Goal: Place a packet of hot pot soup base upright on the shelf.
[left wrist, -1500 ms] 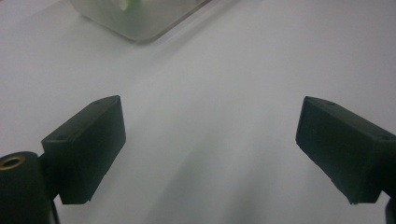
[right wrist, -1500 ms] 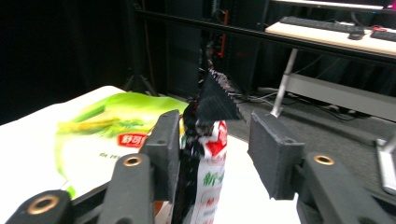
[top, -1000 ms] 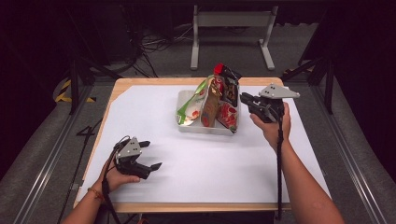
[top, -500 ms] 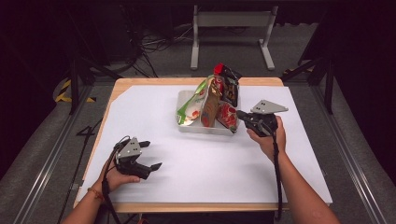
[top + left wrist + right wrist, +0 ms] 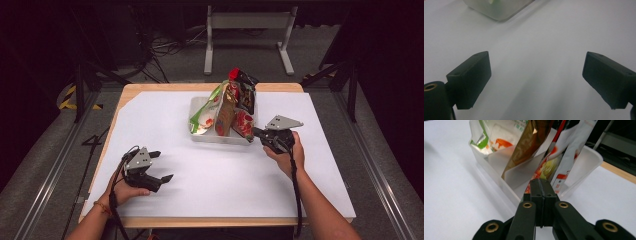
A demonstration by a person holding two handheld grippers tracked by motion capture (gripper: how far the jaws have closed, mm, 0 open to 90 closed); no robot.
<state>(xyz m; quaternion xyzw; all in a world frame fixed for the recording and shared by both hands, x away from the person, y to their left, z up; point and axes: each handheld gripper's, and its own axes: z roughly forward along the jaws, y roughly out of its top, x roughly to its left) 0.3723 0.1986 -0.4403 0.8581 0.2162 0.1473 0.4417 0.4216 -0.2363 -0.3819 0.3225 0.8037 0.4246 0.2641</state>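
Your right gripper (image 5: 256,132) sits at the near right corner of the clear bin (image 5: 220,139), jaws pressed together with nothing between them, tips just at the bin wall; whether they touch it, I cannot tell. The bin stands at the far middle of the white table sheet (image 5: 225,175).

Snack pouches (image 5: 227,107) stand upright and crowded in the bin: green-white one on the left, a brown one in the middle, red ones to the right.

Your left gripper (image 5: 161,166) rests at the near left, well apart from the bin, jaws spread wide and empty.

Judgement: no pouch is out on the sheet or gripped yet. Any pulling, sorting or nudging of the bin looks not yet begun.
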